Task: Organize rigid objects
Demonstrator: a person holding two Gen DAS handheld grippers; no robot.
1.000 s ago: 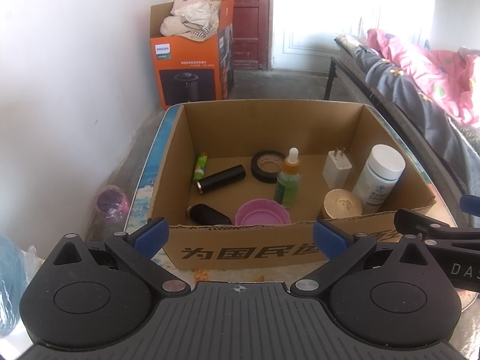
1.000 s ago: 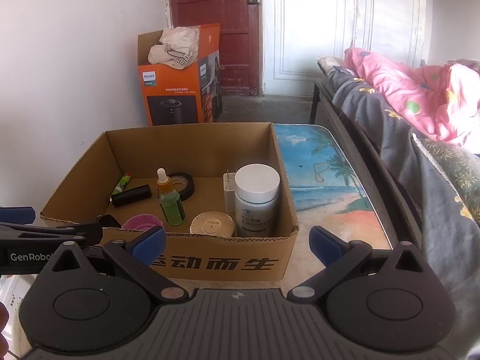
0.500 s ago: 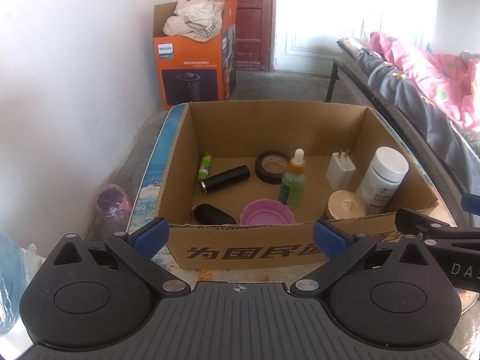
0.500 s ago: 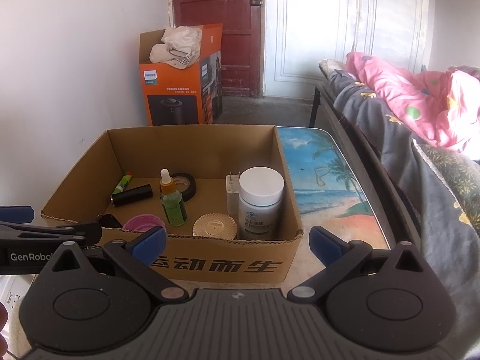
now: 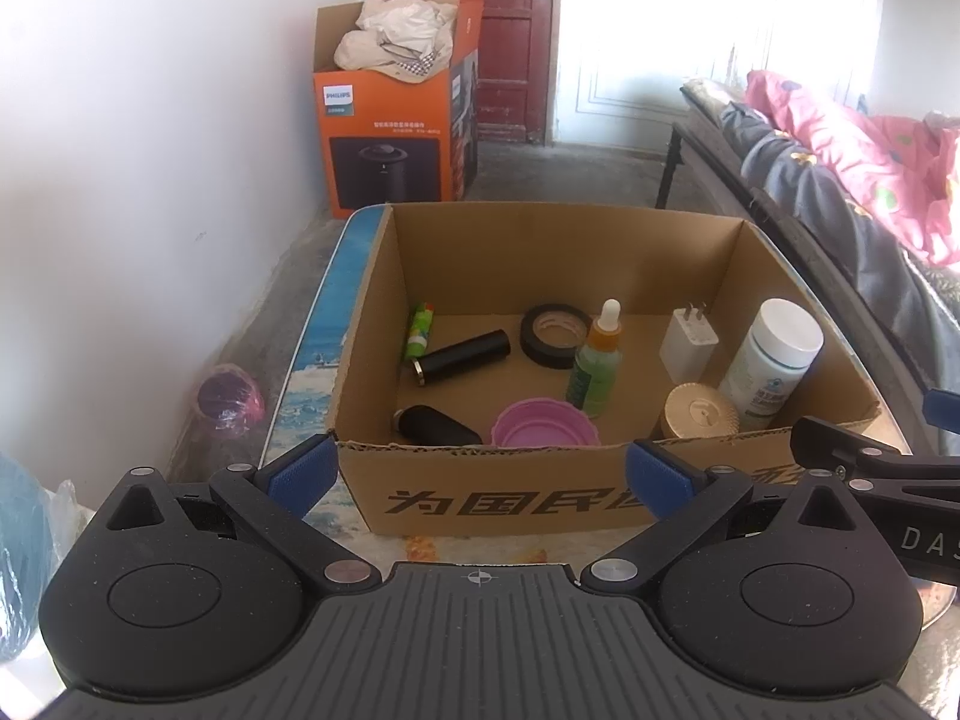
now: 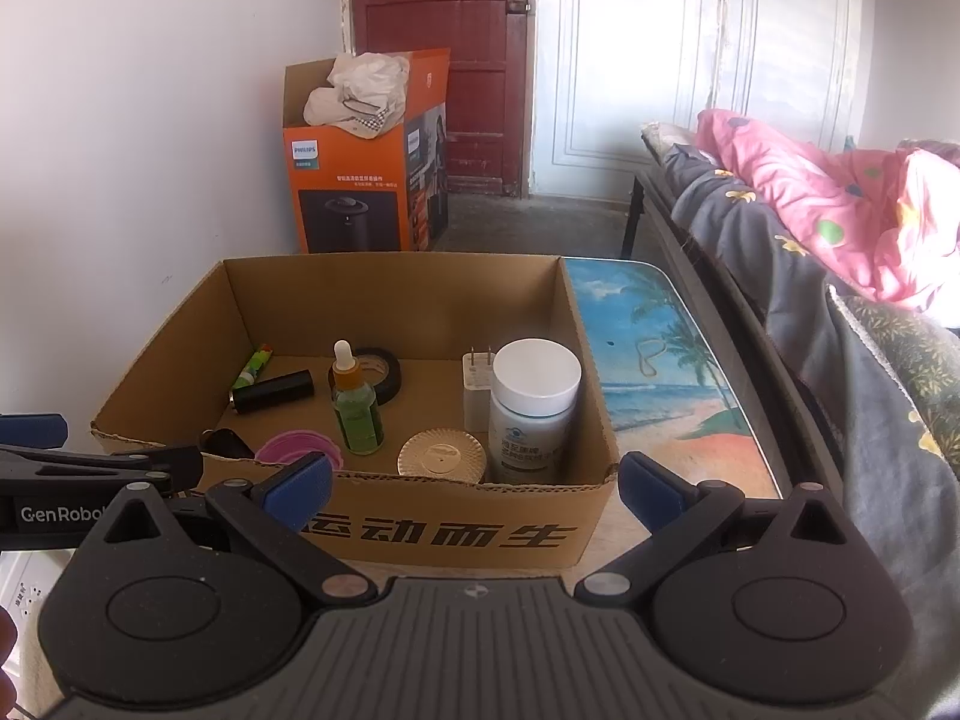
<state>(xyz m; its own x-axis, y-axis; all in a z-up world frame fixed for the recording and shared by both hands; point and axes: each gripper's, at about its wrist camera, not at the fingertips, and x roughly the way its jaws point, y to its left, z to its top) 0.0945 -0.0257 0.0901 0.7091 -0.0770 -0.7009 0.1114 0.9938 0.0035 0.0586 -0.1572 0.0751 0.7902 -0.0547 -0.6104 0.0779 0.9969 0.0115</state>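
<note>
An open cardboard box stands on a beach-print table. In it are a white pill bottle, a white charger, a gold lid, a green dropper bottle, a black tape roll, a black tube, a green lighter, a pink lid and a small black object. My left gripper and right gripper are open and empty, just before the box's near wall.
An orange Philips box with cloth on top stands on the floor behind. A bed with grey and pink bedding runs along the right. A white wall is on the left, with a pink bagged thing by it.
Both grippers have drawn back and risen a little, so the box sits slightly lower and farther in both views. Nothing in the box has moved.
</note>
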